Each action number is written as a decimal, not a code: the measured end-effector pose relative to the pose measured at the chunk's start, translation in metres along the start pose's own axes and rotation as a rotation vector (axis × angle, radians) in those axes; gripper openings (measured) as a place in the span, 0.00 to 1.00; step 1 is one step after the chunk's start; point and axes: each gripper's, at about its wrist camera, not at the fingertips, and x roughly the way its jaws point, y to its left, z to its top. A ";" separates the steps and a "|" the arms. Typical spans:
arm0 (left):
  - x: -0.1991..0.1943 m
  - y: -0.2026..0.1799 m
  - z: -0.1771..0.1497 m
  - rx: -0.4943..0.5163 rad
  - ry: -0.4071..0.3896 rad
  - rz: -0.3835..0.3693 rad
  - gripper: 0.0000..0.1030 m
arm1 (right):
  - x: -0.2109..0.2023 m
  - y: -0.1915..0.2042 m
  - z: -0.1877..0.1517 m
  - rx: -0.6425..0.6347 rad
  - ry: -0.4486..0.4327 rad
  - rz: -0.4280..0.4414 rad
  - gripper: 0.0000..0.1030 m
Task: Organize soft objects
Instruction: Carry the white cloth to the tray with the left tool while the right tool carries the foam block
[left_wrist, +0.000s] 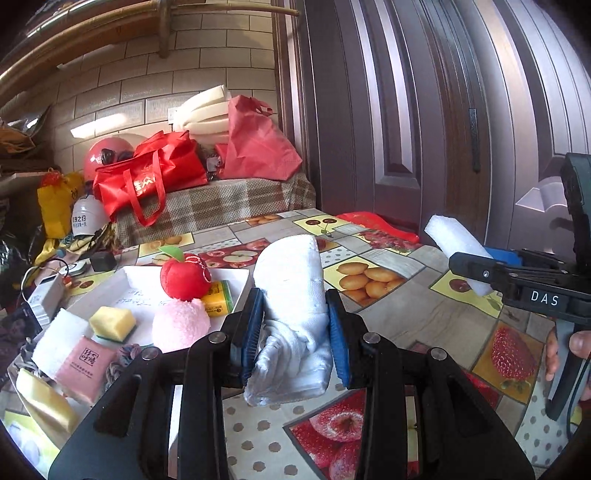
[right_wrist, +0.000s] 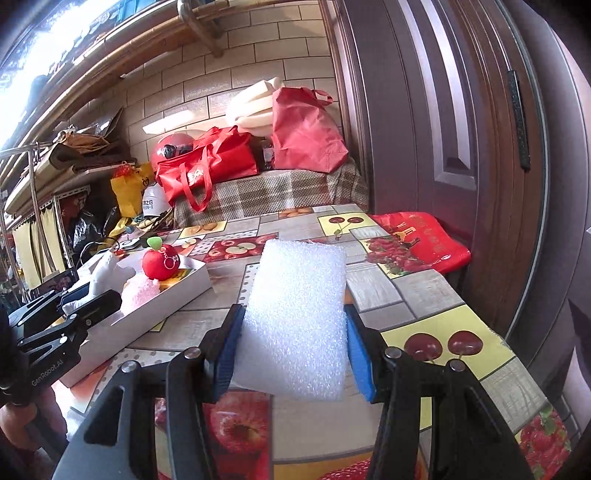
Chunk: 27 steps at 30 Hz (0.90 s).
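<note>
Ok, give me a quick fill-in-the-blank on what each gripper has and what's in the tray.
1. The left gripper is shut on a rolled white ____.
2. The right gripper is shut on a white ____ sheet.
3. In the tray, the plush apple is ____ in colour.

Missing words: towel; foam; red

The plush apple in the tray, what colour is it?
Red plush apple, green leaf; clearest in left wrist view.
</note>
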 end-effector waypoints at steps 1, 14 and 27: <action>-0.003 0.003 -0.002 -0.002 -0.002 0.003 0.32 | 0.000 0.006 -0.001 -0.009 -0.001 0.006 0.51; -0.035 0.051 -0.016 -0.025 -0.003 0.074 0.32 | 0.002 0.074 -0.008 -0.092 -0.020 0.096 0.51; -0.055 0.098 -0.028 -0.091 0.001 0.157 0.32 | 0.006 0.118 -0.012 -0.151 -0.010 0.163 0.51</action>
